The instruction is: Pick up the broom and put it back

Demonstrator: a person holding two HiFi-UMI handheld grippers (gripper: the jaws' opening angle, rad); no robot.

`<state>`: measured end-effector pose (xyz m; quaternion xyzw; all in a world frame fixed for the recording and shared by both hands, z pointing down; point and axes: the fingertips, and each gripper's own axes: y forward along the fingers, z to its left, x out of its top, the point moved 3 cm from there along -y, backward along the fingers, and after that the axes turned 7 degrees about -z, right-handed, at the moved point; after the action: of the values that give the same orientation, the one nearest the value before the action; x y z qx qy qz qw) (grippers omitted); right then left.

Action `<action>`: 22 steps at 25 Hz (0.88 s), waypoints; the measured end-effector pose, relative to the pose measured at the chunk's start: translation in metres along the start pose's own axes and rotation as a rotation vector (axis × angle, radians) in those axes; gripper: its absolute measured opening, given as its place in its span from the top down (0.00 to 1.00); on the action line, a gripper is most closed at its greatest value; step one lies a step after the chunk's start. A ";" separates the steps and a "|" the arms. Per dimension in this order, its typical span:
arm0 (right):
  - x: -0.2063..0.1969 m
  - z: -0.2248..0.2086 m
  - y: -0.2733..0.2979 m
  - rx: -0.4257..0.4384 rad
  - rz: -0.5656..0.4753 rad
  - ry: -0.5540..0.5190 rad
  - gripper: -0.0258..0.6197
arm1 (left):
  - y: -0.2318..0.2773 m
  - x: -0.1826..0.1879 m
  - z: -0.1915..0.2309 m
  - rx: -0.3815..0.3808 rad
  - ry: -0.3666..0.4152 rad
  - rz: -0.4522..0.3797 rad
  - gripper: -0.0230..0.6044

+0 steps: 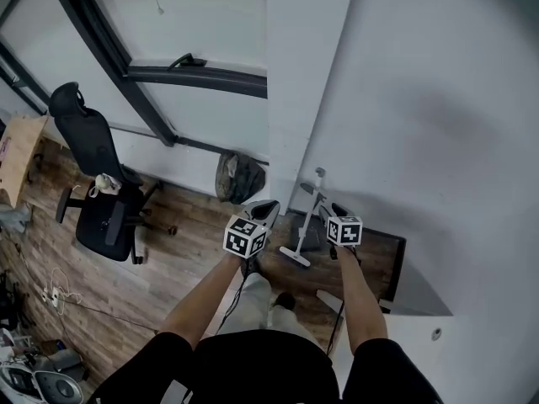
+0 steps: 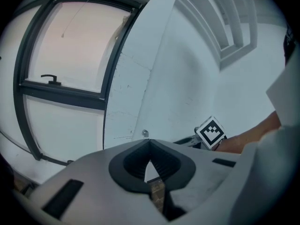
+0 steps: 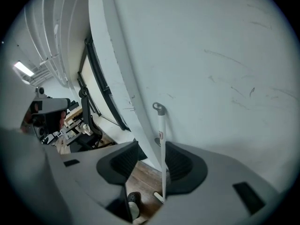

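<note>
Right gripper view: the broom (image 3: 161, 139) is seen stood on end, white handle leaned against the wall (image 3: 225, 78), head set on the wood floor (image 3: 143, 179). It is framed by the right gripper (image 3: 151, 148), whose jaws are spread wide, neither pad on the handle. The left gripper (image 2: 150, 145) is noted closed tip to tip, nothing pinched. Head view: a dark bag (image 1: 238, 178) is slumped at the wall near the broom; an office chair (image 1: 101, 200) is parked well apart.
</note>
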<state>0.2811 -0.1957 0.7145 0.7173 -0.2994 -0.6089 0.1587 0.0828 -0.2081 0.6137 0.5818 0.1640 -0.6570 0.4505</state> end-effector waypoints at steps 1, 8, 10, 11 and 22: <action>0.002 0.001 -0.007 0.003 -0.012 -0.009 0.66 | -0.003 0.002 -0.005 0.002 0.003 -0.005 0.94; 0.011 0.007 -0.047 0.028 -0.072 -0.081 0.73 | -0.025 0.009 -0.022 0.057 0.015 -0.046 0.94; 0.012 0.007 -0.060 0.034 -0.090 -0.095 0.77 | -0.031 0.010 -0.029 0.067 0.025 -0.052 0.94; 0.012 0.008 -0.066 0.036 -0.099 -0.104 0.78 | -0.034 0.011 -0.033 0.072 0.030 -0.055 0.94; 0.017 0.033 -0.134 0.072 -0.198 -0.215 0.89 | -0.061 0.025 -0.075 0.102 0.022 -0.110 0.94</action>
<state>0.2821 -0.0989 0.6149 0.6791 -0.2641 -0.6838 0.0390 0.0831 -0.1299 0.5522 0.6011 0.1670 -0.6820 0.3817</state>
